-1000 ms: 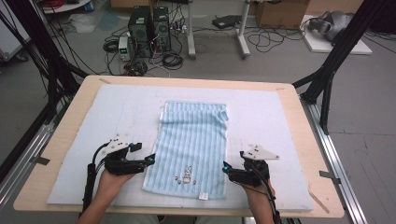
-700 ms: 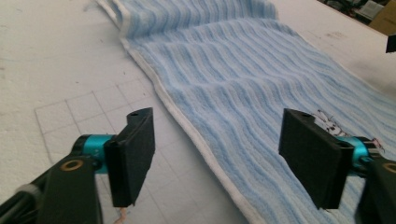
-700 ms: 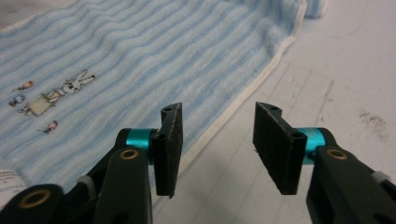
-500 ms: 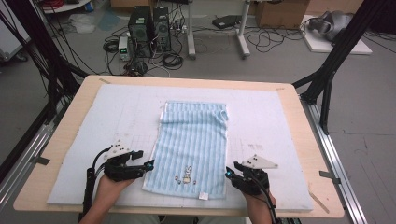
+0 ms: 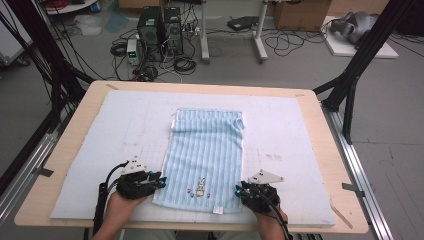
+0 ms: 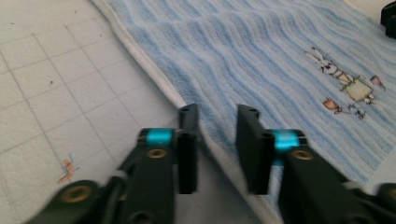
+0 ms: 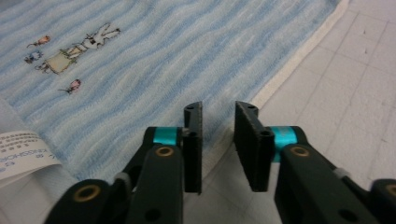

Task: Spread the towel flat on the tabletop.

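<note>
A light blue striped towel point(image 5: 207, 150) lies flat on the mat, with a small embroidered rabbit point(image 6: 348, 81) near its near end and a white label point(image 7: 18, 147) at the hem. My left gripper point(image 5: 161, 182) sits low at the towel's near left edge. Its jaws have just been closing and stand narrowly apart, with the white hem point(image 6: 212, 140) running between them. My right gripper point(image 5: 239, 190) is at the near right edge. Its jaws have just been closing too, and a small gap remains over the towel's border point(image 7: 219, 149). Neither pair of pads presses the cloth.
A white gridded mat point(image 5: 100, 150) covers the wooden table point(image 5: 320, 115). Black frame posts point(image 5: 350, 90) stand at the table's left and right sides. Computers and cables lie on the floor beyond the far edge.
The right gripper has slid a little toward the table's near edge and lower onto the towel's corner. The left gripper has barely shifted.
</note>
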`<state>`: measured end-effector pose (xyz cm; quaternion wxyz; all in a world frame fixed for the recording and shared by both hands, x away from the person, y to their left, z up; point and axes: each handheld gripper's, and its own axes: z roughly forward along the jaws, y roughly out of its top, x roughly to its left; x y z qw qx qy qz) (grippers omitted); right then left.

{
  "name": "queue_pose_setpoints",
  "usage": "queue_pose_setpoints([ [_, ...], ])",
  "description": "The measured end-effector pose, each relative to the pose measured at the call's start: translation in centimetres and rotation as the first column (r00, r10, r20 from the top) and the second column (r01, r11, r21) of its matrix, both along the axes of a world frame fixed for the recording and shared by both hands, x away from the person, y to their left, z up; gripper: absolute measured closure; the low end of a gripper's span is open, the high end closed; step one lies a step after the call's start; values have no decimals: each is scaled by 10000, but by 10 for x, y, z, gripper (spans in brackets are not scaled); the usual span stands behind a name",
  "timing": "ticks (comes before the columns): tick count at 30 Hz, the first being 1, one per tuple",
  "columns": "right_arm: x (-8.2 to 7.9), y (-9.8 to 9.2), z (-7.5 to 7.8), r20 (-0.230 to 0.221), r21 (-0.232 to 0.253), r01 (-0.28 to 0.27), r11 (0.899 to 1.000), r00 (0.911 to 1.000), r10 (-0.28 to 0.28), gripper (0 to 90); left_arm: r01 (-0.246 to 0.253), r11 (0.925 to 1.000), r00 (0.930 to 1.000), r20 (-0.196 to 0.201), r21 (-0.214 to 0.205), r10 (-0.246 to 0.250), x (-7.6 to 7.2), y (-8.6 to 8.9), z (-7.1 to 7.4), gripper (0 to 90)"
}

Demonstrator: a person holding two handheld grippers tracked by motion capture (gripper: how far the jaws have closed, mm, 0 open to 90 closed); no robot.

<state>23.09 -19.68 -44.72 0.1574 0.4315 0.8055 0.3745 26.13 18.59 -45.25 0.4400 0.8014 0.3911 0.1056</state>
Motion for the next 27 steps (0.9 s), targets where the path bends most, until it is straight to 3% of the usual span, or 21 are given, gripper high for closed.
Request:
queue_pose_setpoints([
  [3,0,-1,0,-158,198,-160,9997,9997,163,851,203,9998,9998,-32,29,-203,-4,-1,0,861],
  [7,-2,-1,0,-120,150,-244,9996,9996,246,860,319,9992,9991,-280,-236,-325,-10,2,0,866],
  [16,-17,-7,4,-50,72,-406,9991,9992,407,859,798,9939,9957,-414,-767,-831,-34,6,-1,865],
  [27,-51,-12,11,147,2,-475,9989,9988,475,855,1403,9849,9870,-647,-1014,-1472,-60,6,-4,865],
])
